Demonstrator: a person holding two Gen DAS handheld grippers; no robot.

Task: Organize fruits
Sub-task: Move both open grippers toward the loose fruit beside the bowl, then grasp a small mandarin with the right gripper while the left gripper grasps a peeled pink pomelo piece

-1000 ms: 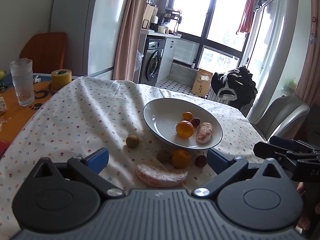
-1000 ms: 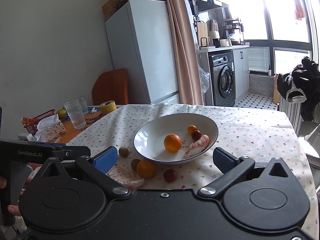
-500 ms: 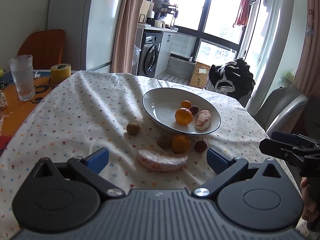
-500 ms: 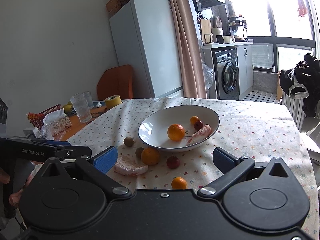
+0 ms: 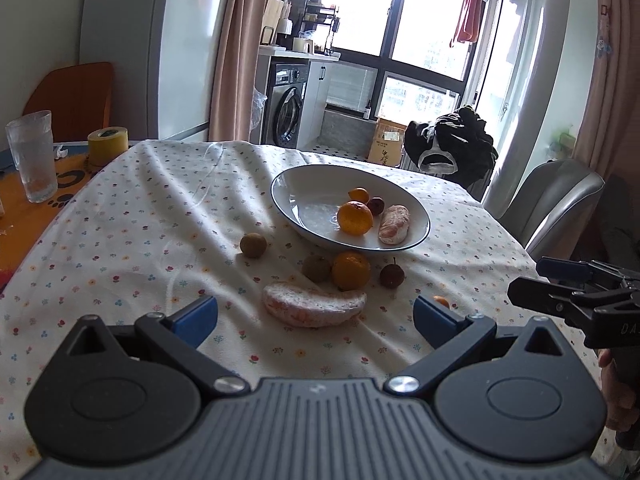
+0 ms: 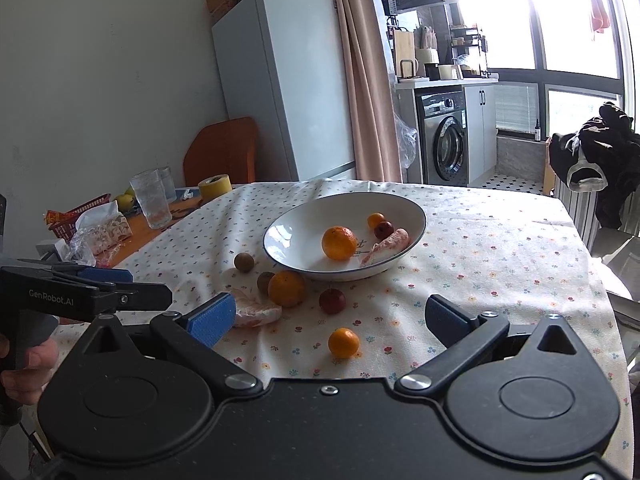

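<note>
The counter (image 6: 500,264), draped in a flowered cloth, carries a wide white bowl (image 6: 296,232) near its middle, toward the far edge. The bowl already holds a big orange (image 6: 339,243), a peeled citrus segment (image 6: 386,245), a small orange and a dark red fruit.

Outside the bowl, along its near side, lie a larger peeled pomelo piece (image 5: 314,305), another orange (image 5: 351,270) touching a brownish-green fruit (image 5: 316,268), a small red fruit (image 5: 391,276) just beside them, and a lone brown one (image 5: 253,245) off toward the left edge. Nearest the front edge sits a small tangerine (image 6: 343,343), apart from the rest.

Both tongs are spread wide and pinching nothing: the left tongs (image 5: 316,318) hang over the pomelo piece, the right tongs (image 6: 330,320) over the small tangerine.

I'd judge the sorting partway done, with six pieces left out and a pick now being lined up. The next move looks like lowering the right tongs around the tangerine, closing gently so it doesn't roll, then carrying it into the bowl.
</note>
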